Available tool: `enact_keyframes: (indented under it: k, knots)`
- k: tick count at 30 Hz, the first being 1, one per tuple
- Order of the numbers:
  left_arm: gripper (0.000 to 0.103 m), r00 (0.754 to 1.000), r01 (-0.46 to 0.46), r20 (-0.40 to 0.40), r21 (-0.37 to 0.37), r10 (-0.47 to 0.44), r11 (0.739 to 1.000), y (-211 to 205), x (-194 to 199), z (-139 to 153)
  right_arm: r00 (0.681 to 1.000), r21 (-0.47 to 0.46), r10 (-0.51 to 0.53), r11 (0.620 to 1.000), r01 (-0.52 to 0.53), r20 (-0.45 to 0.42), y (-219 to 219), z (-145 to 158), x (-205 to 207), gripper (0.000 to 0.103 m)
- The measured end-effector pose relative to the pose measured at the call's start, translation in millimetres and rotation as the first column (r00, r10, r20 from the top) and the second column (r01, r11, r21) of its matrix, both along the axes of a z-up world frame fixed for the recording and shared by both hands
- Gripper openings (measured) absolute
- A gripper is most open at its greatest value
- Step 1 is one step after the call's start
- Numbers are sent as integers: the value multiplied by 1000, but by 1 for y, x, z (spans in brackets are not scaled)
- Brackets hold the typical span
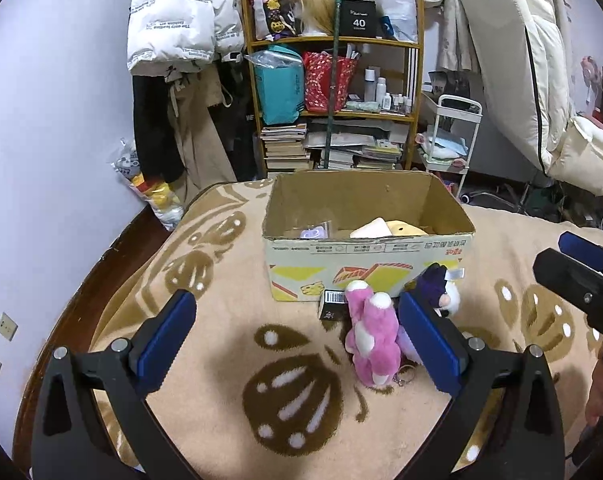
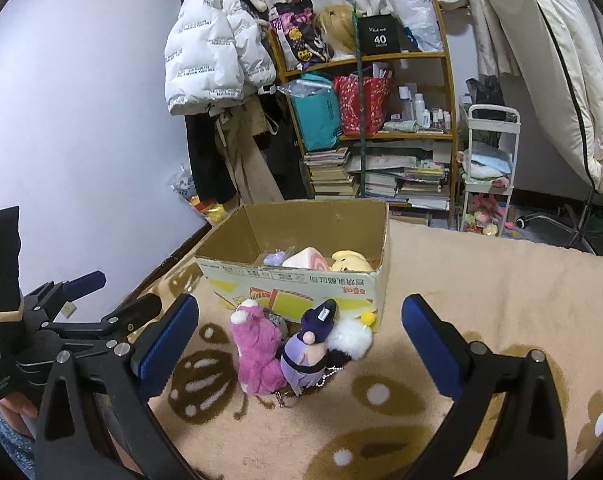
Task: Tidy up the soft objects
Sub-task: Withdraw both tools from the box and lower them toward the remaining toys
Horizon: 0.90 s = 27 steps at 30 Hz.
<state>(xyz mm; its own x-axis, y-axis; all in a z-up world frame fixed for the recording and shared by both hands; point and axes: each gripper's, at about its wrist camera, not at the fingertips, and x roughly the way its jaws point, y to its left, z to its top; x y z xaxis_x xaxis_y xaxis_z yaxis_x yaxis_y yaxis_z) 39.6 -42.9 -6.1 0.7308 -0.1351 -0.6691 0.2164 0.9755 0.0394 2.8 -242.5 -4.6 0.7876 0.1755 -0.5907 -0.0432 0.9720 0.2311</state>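
Plush toys cluster low at centre frame against the front wall of the cardboard box (image 2: 297, 284): pink plush (image 2: 257, 354), purple plush (image 2: 307, 354), white plush (image 2: 351, 338), apparently waiting to join those inside. Left gripper (image 1: 297, 344) and right gripper (image 2: 301, 348) both spread wide, empty, facing them.

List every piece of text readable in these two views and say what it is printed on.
"40": black box on the shelf's top tier.
White jacket: repeated grey print, too blurred to read.
Cardboard box: red and grey characters, upside down, illegible.
Barcode tag before it: unreadable.
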Motion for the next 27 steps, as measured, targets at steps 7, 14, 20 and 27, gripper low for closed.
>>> enact_keyframes:
  k: [7, 14, 20, 27]
  knots:
    - [100, 1000, 12, 5, -28, -12, 1000, -2, 7, -10, 999, 14, -35, 999, 35, 1, -5, -4, 8, 103]
    - [100, 1000, -3, -31, -39, 2, 999, -3, 22, -21, 999, 21, -36, 999, 37, -30, -5, -15, 24, 98]
    - [100, 998, 8, -66, -33, -10, 999, -10, 33, -33, 996, 51, -26, 998, 30, -88, -6, -28, 39, 79]
    - [100, 990, 17, -137, -13, -18, 1000, -25, 44, -59, 982, 54, -17, 998, 27, -187, -4, -54, 59, 65]
